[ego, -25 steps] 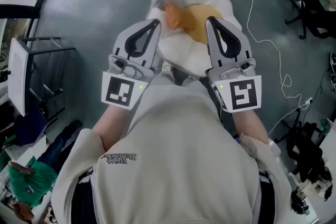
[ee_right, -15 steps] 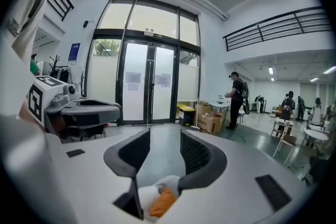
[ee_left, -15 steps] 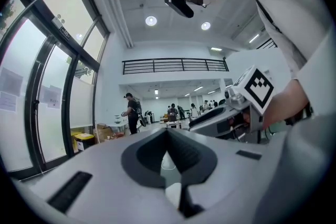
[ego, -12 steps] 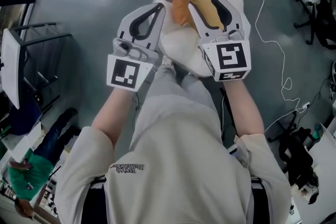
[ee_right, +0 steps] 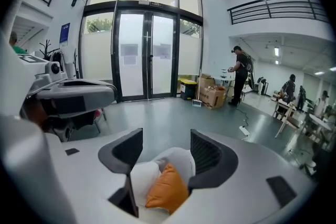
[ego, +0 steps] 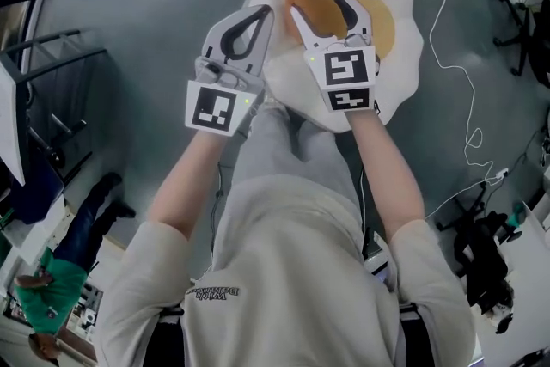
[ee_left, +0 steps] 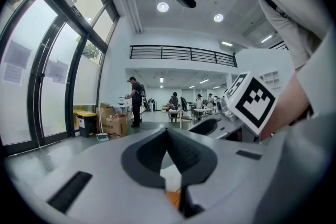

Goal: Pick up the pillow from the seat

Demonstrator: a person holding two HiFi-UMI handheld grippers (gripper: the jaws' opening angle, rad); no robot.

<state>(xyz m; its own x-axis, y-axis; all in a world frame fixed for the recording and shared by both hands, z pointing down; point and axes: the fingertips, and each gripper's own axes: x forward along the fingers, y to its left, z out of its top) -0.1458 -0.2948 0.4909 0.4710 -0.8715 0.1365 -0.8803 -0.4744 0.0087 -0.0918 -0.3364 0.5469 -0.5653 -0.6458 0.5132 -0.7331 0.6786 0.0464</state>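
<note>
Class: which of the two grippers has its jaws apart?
The right gripper: its jaws are opening, with the orange pillow showing between them, not gripped. The left gripper's jaws meet at their tips.

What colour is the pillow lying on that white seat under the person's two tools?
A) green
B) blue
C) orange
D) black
C: the pillow shows plainly orange against the white seat, in both the head view and the right gripper view.
</note>
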